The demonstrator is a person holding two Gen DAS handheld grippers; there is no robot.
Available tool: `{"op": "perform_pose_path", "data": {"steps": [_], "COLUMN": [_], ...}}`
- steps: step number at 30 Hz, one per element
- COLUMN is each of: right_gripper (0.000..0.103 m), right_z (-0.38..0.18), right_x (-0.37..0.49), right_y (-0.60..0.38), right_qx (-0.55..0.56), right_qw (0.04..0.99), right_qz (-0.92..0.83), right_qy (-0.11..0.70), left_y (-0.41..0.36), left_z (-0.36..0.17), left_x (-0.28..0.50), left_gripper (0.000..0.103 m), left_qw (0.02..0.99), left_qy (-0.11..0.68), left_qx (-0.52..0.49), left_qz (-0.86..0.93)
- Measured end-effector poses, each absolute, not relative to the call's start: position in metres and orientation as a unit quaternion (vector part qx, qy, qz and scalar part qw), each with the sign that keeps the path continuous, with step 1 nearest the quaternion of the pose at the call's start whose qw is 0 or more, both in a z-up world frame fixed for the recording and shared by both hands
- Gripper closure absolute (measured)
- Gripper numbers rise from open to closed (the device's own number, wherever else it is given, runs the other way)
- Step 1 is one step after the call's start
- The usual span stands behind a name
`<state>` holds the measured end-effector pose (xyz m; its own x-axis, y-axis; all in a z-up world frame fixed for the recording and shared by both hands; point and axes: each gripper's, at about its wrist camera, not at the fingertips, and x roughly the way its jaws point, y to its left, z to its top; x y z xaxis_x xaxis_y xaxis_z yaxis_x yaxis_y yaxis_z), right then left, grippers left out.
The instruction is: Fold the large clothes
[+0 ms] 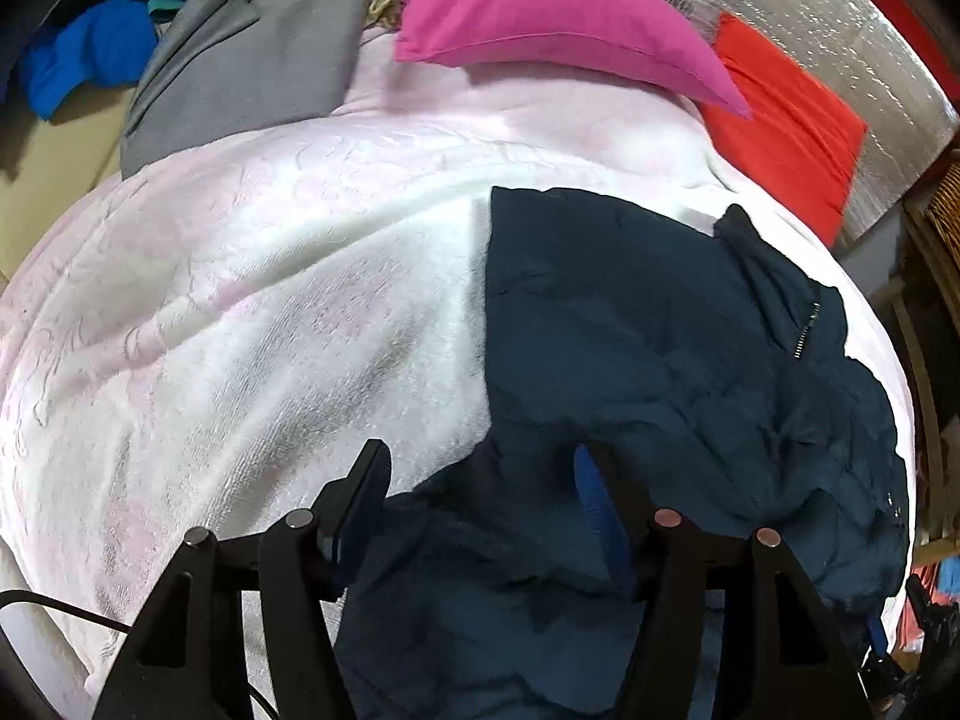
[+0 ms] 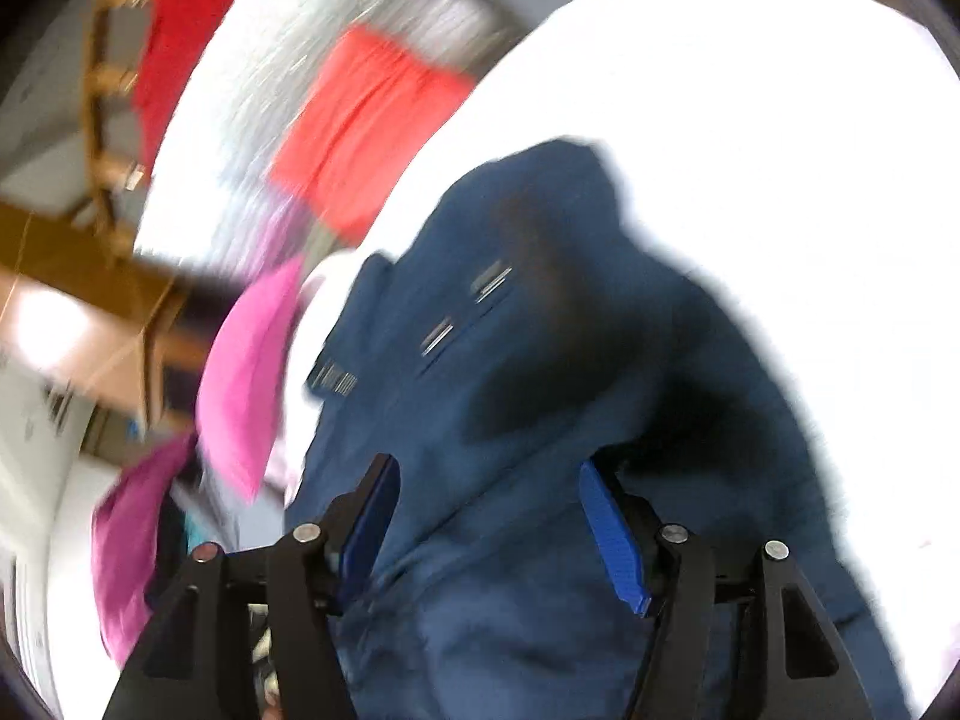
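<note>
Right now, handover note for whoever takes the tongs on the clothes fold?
Left tongs: open, over the near edge of the navy jacket, gripping nothing.
Right tongs: open above the same jacket; view blurred.
Jacket lies rumpled on the white blanket, zip pocket facing up. Pink pillow and red cloth sit beyond it.
Done: no neat fold visible.
Left: flatten it, fold it.

I see open white blanket [image 1: 252, 312] left of the navy jacket [image 1: 660, 348] for my grippers to pass, while the far edge is hemmed by a pink pillow [image 1: 540, 6], a red cushion [image 1: 786, 126] and a grey garment [image 1: 252, 54].
</note>
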<state>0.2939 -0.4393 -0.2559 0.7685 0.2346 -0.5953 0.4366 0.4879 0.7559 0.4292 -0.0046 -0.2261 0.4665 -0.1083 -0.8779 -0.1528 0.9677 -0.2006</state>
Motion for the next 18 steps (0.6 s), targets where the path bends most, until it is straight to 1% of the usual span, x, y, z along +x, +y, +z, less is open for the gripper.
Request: {"op": "perform_pose_path", "data": {"steps": [4,7,8,9,10,11,13,16,18], "right_gripper": [0.036,0.035,0.037,0.042,0.064,0.073,0.079,0.079,0.08], "right_z": [-0.262,-0.273,-0.271,-0.267,-0.26,-0.254,-0.238,-0.227,-0.237], "right_x": [0.295,0.307,0.31,0.313,0.317,0.318,0.312,0.308,0.312], "right_y": [-0.47,-0.474,-0.474,-0.471,-0.463,-0.46,-0.446,-0.442,-0.447], "right_qx": [0.502,0.52,0.509,0.496,0.472,0.451,0.411,0.387,0.39], "right_qw": [0.788,0.774,0.782,0.791,0.806,0.816,0.846,0.861,0.854], "right_qz": [-0.125,-0.116,-0.118,-0.117,-0.118,-0.124,-0.132,-0.145,-0.15], "right_qy": [0.333,0.341,0.34,0.34,0.337,0.34,0.313,0.297,0.311], "left_y": [-0.009,-0.017,-0.019,-0.019,-0.02,-0.02,-0.017,-0.013,-0.011], "left_z": [-0.235,-0.241,-0.241,-0.241,-0.241,-0.24,-0.236,-0.235,-0.239], "left_x": [0.429,0.431,0.432,0.432,0.433,0.433,0.433,0.434,0.435], "left_gripper": [0.036,0.035,0.035,0.035,0.035,0.035,0.035,0.035,0.035], "left_qw": [0.842,0.839,0.839,0.839,0.839,0.84,0.845,0.846,0.842], "left_qy": [0.529,0.538,0.538,0.538,0.538,0.536,0.528,0.526,0.533], "left_qx": [-0.107,-0.084,-0.079,-0.076,-0.075,-0.076,-0.079,-0.08,-0.083], "left_qz": [0.017,0.021,0.022,0.022,0.022,0.022,0.023,0.025,0.022]}}
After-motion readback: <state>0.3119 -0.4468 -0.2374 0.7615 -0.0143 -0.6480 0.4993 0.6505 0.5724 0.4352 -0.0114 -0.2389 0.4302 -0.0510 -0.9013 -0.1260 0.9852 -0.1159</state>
